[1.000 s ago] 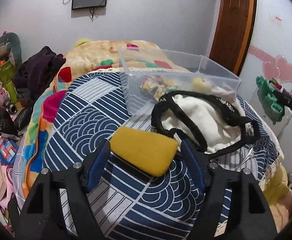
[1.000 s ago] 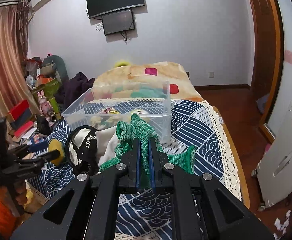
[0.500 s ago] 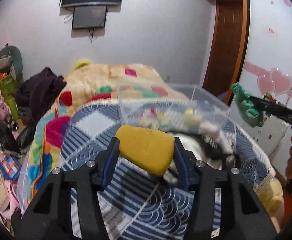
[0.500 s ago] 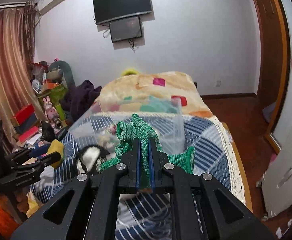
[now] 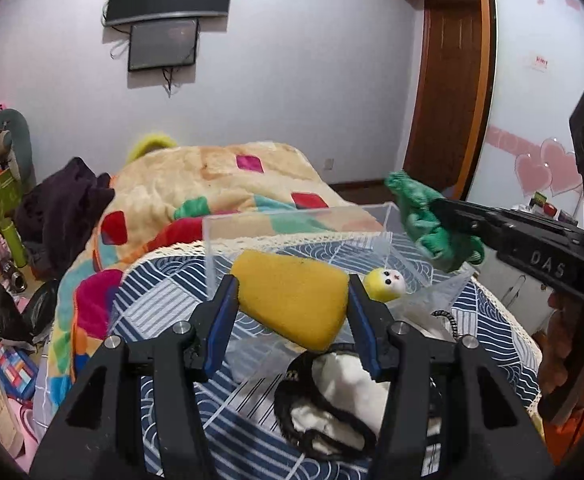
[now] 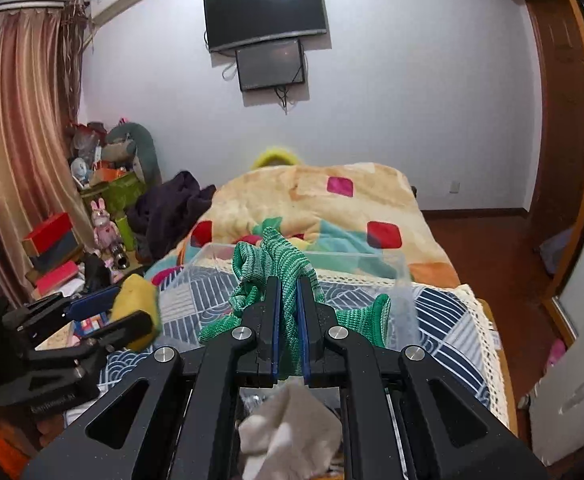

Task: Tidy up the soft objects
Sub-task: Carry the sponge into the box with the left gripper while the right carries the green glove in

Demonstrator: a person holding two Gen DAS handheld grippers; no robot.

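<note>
Both grippers have risen off the bed since a second ago, and each carries its load above the clear plastic storage box (image 5: 300, 216) where before the yellow sponge lay flat on the bedspread. Now the left gripper (image 5: 289, 300) pinches that thick yellow foam sponge (image 5: 292, 300) between its blue-padded fingers (image 5: 221, 316), one pad against each end, so the sponge hangs clear of the cloth and sits in front of the box's near wall. From the right wrist view the same sponge (image 6: 137, 300) shows at the left, caught in the other tool's tips.

On the other side, the right gripper (image 6: 287, 312) has its two fingers pressed nearly together on a green knitted cloth (image 6: 279, 264), which bunches up above the tips and trails down on both sides of them. Seen from the left wrist camera, that green bundle (image 5: 424, 220) hangs at the box's right end, just above its rim.

Inside the box sits a small yellow soft toy with a white face (image 5: 384, 282). Below the left gripper, on the blue and white patterned bedspread (image 5: 163, 300), lies a white garment with black trim (image 5: 332, 408). Behind the box a peach blanket with coloured squares (image 6: 324, 196) covers the bed, and a dark purple garment (image 6: 167, 212) is heaped at its left edge. A black wall television (image 6: 265, 12) hangs on the far wall.
</note>
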